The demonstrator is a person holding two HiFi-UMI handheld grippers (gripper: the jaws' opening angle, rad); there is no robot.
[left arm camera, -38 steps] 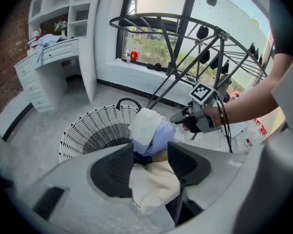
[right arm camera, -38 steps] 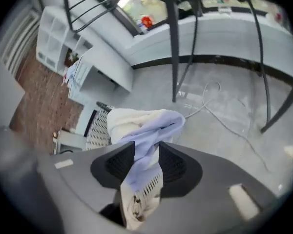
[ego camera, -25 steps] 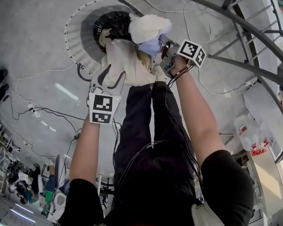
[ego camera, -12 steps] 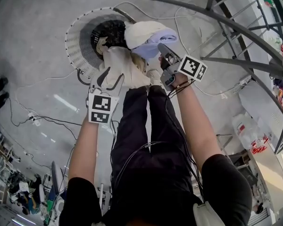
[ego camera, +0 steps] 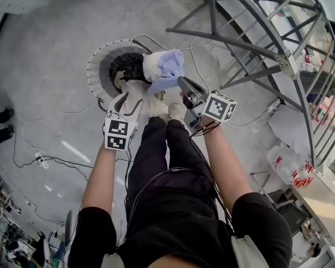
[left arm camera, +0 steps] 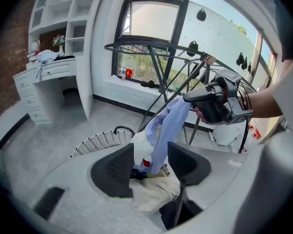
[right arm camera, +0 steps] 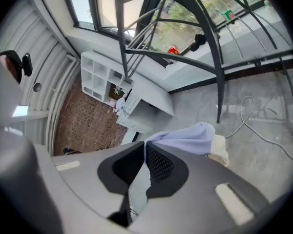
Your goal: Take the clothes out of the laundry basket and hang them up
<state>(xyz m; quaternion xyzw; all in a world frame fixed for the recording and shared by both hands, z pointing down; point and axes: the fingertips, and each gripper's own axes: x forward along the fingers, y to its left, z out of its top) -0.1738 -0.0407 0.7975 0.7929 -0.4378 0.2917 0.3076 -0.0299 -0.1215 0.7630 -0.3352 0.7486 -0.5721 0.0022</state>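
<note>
at eleven o'clock, above the white laundry basket (ego camera: pixel 97 66), the left gripper (left arm camera: pixel 151 164) holds its jaws wide around loose cream cloth (ego camera: pixel 135 91); at twelve the right gripper (right arm camera: pixel 142 152), jaws just closed tight on the lilac garment (ego camera: pixel 168 66), should lift it clear before swinging to the drying rack (ego camera: pixel 234 44) at two.

white dresser (left arm camera: pixel 44 79) by the window (left arm camera: pixel 154 21) — loose cable (right arm camera: pixel 233 117) on the floor (right arm camera: pixel 273 101)
</note>
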